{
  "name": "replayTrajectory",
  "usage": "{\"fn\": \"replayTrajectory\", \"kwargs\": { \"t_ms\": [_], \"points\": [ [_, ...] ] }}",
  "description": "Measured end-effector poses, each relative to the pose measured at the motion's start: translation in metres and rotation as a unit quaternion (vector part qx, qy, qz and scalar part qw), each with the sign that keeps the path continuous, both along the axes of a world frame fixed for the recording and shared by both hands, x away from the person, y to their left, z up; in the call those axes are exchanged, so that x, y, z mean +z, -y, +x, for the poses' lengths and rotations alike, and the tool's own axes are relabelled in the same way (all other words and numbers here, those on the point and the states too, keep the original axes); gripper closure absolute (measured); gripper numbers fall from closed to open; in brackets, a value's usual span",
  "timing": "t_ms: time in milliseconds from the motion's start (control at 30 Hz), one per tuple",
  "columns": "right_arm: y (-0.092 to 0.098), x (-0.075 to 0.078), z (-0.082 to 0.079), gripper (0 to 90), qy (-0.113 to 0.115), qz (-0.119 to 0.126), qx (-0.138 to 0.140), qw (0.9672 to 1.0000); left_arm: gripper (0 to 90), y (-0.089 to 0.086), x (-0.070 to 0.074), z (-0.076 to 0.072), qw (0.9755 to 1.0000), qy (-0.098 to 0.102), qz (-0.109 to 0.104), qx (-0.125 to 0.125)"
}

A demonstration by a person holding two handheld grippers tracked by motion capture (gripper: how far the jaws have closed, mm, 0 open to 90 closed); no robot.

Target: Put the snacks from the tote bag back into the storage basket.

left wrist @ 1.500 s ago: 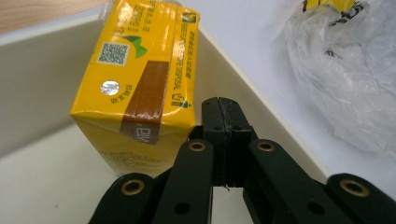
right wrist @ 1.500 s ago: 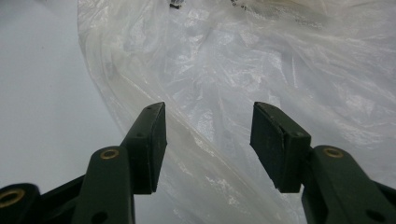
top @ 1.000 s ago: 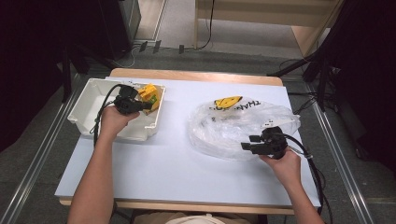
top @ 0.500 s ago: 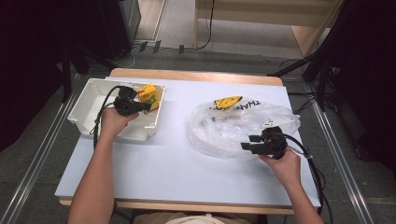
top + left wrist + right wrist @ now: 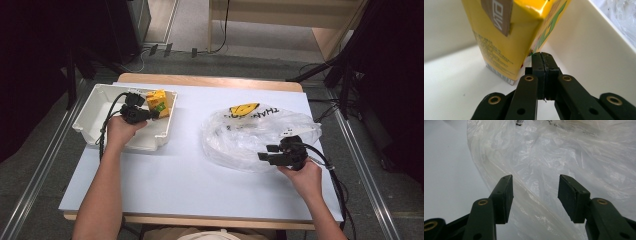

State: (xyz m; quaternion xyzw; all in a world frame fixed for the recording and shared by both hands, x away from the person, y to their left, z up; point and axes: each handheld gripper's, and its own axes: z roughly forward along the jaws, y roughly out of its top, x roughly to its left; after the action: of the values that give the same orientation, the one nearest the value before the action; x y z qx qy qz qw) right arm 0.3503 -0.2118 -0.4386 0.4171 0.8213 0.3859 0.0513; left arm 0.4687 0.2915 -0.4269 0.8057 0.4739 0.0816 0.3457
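A white rectangular plastic bin (image 5: 100, 112) sits at the left edge of the pale blue tabletop (image 5: 175, 175), its far wall close to the table's wooden back edge. A yellow cardboard drink carton (image 5: 159, 101) stands upright in the bin's far right corner, close to the right wall. The rest of the bin floor to its left is bare. The left gripper (image 5: 155, 114) is inside the bin, jaws pressed together with nothing between them. In the left gripper view the closed tips (image 5: 543, 61) sit just beside the carton's (image 5: 506, 37) lower corner, between it and the bin wall (image 5: 584, 47); whether they touch the carton cannot be told.

A crumpled clear plastic bag (image 5: 250, 132) with a yellow printed mark lies on the right half of the table, well apart from the bin, with a broad bare strip between them and open tabletop toward the near edge. The right gripper (image 5: 264, 152) is at the bag's near right side, jaws spread apart. In the right gripper view its fingers (image 5: 504, 195) hover over the bag's (image 5: 564, 152) wrinkled film, gripping nothing.
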Motion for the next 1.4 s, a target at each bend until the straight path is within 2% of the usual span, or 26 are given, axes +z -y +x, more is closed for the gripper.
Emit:
{"fn": "replayTrajectory", "kwargs": {
  "t_ms": [233, 900, 1200, 1267, 1400],
  "points": [
    [0.0, 0.0, 0.0, 47.1, -0.001, -0.001, 0.0, 1.0, 90.0, -0.005, -0.003, 0.003, 0.9998, -0.009, -0.004, 0.015],
    [-0.001, -0.001, 0.0, 47.2, -0.003, -0.002, 0.0, 1.0, 90.0, -0.01, -0.007, 0.009, 0.9983, -0.008, -0.014, 0.055],
    [-0.001, -0.001, 0.0, 47.1, -0.002, -0.003, 0.001, 1.0, 90.0, -0.006, -0.008, 0.011, 0.9985, -0.007, -0.016, 0.053],
    [-0.001, -0.001, 0.0, 47.1, -0.003, -0.004, 0.0, 1.0, 90.0, -0.006, -0.009, 0.012, 0.9981, -0.01, -0.025, 0.055],
    [-0.001, -0.001, -0.001, 47.1, -0.002, -0.005, 0.001, 1.0, 90.0, -0.005, -0.008, 0.011, 0.9983, -0.012, -0.027, 0.049]
  ]
}}
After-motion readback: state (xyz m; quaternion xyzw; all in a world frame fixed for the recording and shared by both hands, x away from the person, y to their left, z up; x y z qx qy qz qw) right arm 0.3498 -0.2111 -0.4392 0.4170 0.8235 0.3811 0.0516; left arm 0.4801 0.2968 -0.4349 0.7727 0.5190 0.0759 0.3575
